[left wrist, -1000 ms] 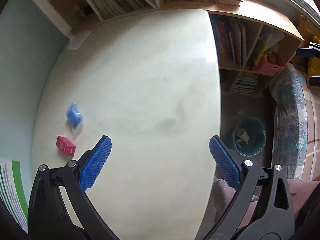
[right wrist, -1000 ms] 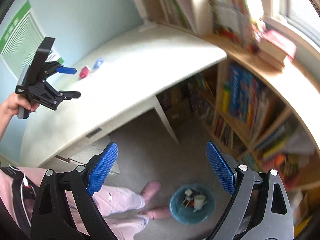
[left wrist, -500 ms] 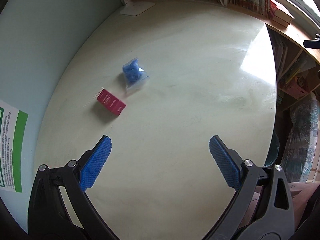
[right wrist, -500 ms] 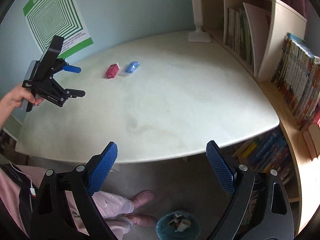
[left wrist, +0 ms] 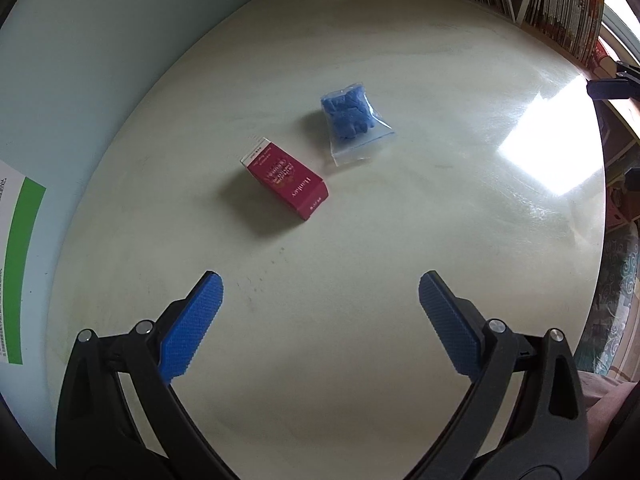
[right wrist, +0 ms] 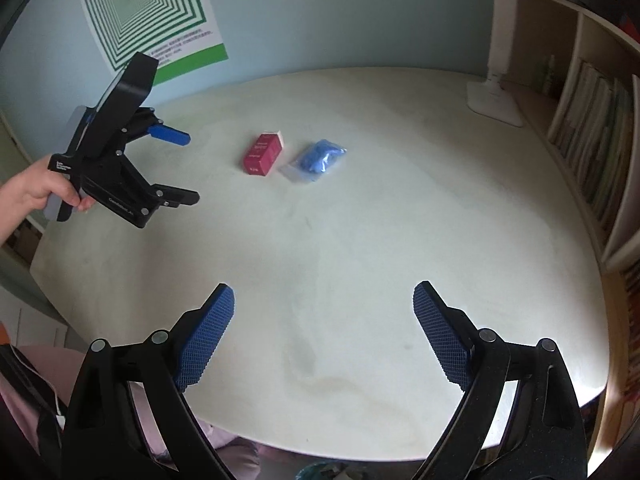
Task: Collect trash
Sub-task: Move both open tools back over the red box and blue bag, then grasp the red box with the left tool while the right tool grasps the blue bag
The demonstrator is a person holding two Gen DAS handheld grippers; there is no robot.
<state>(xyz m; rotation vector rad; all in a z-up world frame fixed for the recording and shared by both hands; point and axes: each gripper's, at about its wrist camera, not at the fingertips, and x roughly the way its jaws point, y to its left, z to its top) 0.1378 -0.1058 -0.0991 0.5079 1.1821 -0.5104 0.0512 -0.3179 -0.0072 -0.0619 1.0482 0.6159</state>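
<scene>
Both claws have been swung toward the pale surface (left wrist: 360, 360), and the bin seen earlier is now nearly out of view. A red carton (left wrist: 285, 178) and a clear bag of blue pieces (left wrist: 352, 120) are seen lying just beside each other. The left claw (left wrist: 320, 308) and right claw (right wrist: 324, 320) are held wide apart, empty, above the surface.

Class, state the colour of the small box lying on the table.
The small box is red with a white end, clearest in the left wrist view.
</scene>
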